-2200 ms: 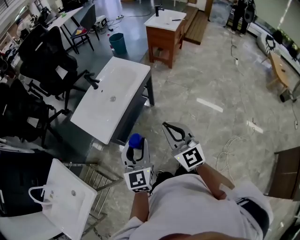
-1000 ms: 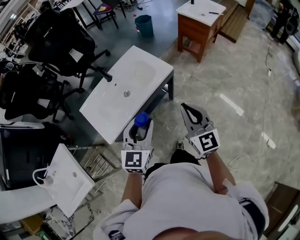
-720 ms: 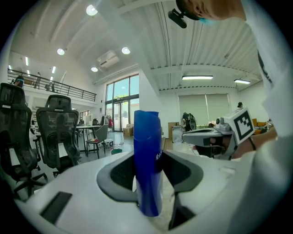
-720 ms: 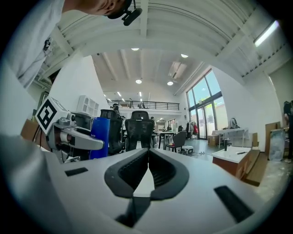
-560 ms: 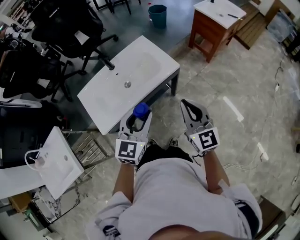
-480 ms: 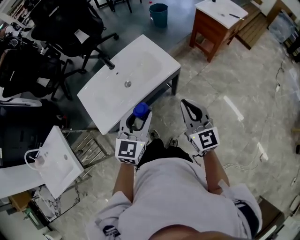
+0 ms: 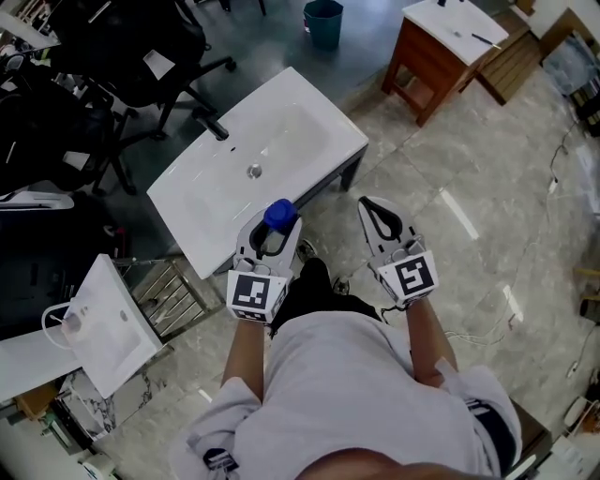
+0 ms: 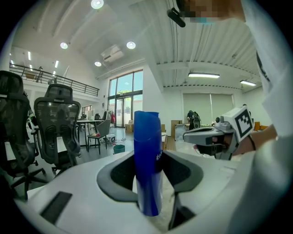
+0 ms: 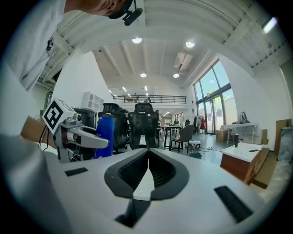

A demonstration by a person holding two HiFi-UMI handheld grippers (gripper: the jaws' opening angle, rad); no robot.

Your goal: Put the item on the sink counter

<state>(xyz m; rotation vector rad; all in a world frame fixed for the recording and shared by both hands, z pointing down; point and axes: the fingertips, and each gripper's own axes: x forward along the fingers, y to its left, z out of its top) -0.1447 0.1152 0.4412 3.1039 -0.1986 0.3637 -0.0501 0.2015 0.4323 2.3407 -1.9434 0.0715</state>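
Note:
A blue bottle [image 7: 277, 216] [image 8: 147, 160] stands upright between the jaws of my left gripper [image 7: 268, 231] [image 8: 149, 171], which is shut on it. It hangs over the floor just short of the near edge of the white sink counter [image 7: 309, 150], whose basin has a drain [image 7: 253, 172] and a black faucet [image 7: 213, 127]. My right gripper [image 7: 380, 217] [image 9: 147, 171] is shut and holds nothing, to the right of the left one. From the right gripper view the blue bottle [image 9: 105, 137] shows at left.
Black office chairs [image 7: 112, 56] crowd the far left behind the sink. A second white basin [image 7: 103, 328] on a metal rack lies at the lower left. A wooden vanity [image 7: 441, 52] and a teal bin [image 7: 322, 21] stand beyond. Marble floor [image 7: 469, 234] spreads to the right.
The view has shifted closer to the white sink counter. Both grippers have edged forward toward its near edge, the blue bottle still in the left one.

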